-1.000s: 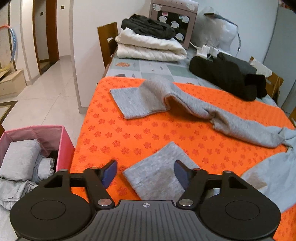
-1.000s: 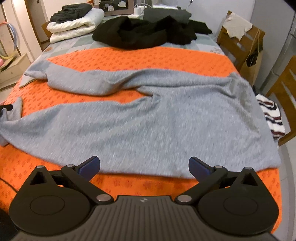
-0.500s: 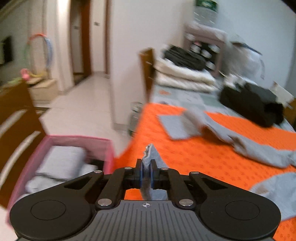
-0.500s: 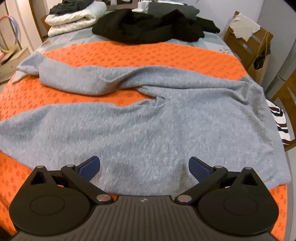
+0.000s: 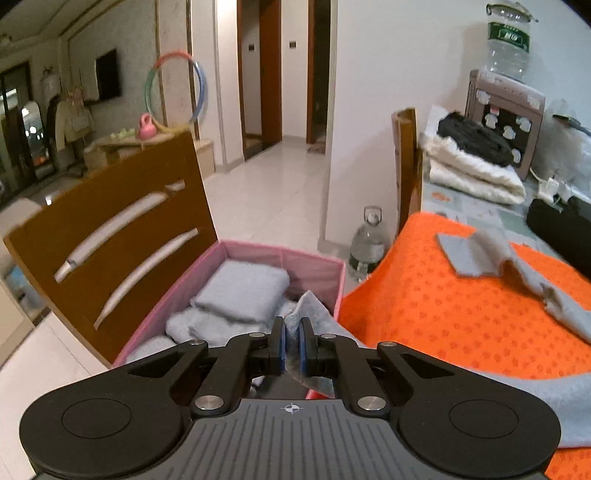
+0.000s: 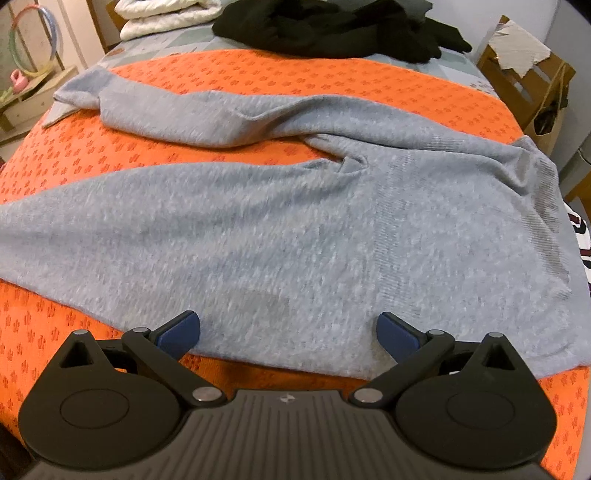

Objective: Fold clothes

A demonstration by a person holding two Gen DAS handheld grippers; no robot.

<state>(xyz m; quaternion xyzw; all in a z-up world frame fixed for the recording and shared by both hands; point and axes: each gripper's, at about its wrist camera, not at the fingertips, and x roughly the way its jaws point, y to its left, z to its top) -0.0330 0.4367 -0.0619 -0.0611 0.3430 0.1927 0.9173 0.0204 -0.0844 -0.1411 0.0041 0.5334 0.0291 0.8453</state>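
Note:
A grey knit garment [image 6: 295,229] lies spread on the orange cloth-covered table [image 6: 258,77], with one long leg or sleeve [image 6: 177,114] stretched to the far left. My left gripper [image 5: 291,343] is shut on the end of the near grey leg [image 5: 308,314] and holds it past the table's left edge, above the pink box. The other grey leg [image 5: 517,269] lies on the orange cloth. My right gripper [image 6: 288,332] is open and empty, just above the garment's near hem.
A pink fabric box [image 5: 280,258] holds folded grey clothes [image 5: 243,291] left of the table. A wooden chair back [image 5: 110,243] stands beside it. Black clothes [image 6: 332,26] and white folded blankets [image 5: 476,173] lie at the table's far end. A water bottle [image 5: 367,243] stands on the floor.
My left gripper shut on the end of the grey leg and swung it left, off the table edge and over the pink box. My right gripper moved closer to the garment's hem, still open.

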